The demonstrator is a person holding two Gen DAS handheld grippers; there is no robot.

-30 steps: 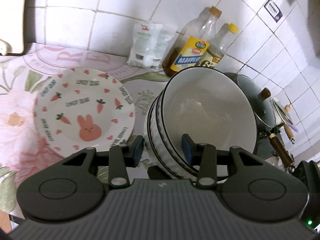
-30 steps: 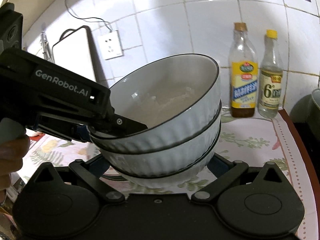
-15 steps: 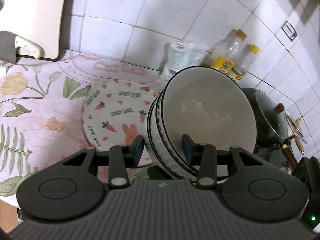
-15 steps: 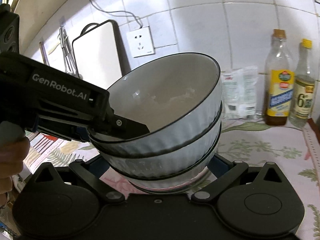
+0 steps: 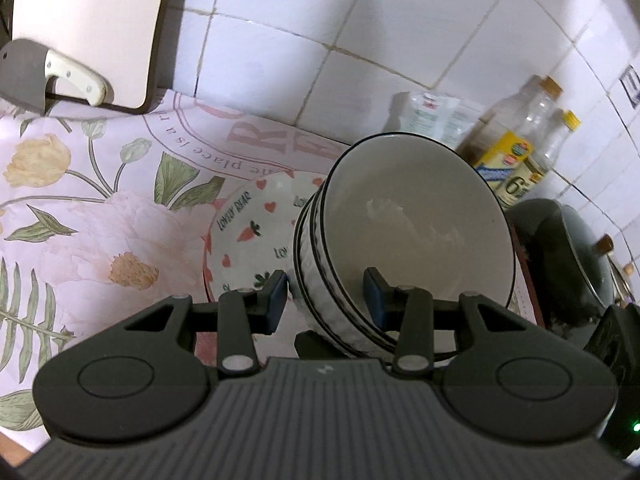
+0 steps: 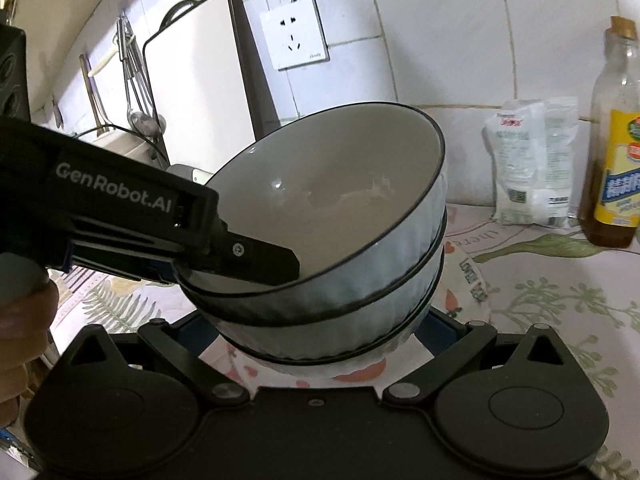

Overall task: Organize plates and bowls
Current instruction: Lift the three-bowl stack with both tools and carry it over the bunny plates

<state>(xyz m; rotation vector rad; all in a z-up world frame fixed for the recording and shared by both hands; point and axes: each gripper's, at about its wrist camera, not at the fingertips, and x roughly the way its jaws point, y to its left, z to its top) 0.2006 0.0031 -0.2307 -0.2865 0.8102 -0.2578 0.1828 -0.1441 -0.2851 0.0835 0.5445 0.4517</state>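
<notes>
Cutting board: leans on the tiled wall at far left, a knife in front of it.
Counter: covered by a floral cloth.
Plate: carrot print, flat on the cloth, partly hidden by the bowls.
Left gripper: pinches the near wall of the bowls, one finger outside, one inside.
Bowls: three nested white ones with dark rims, tilted, held over the plate; whether they touch it I cannot tell.
Right gripper: fingers spread wide either side of the stack's base; cannot tell if the pads press.
Bottles: two, by the wall, beside a white bag.
Pot: dark, at right.
</notes>
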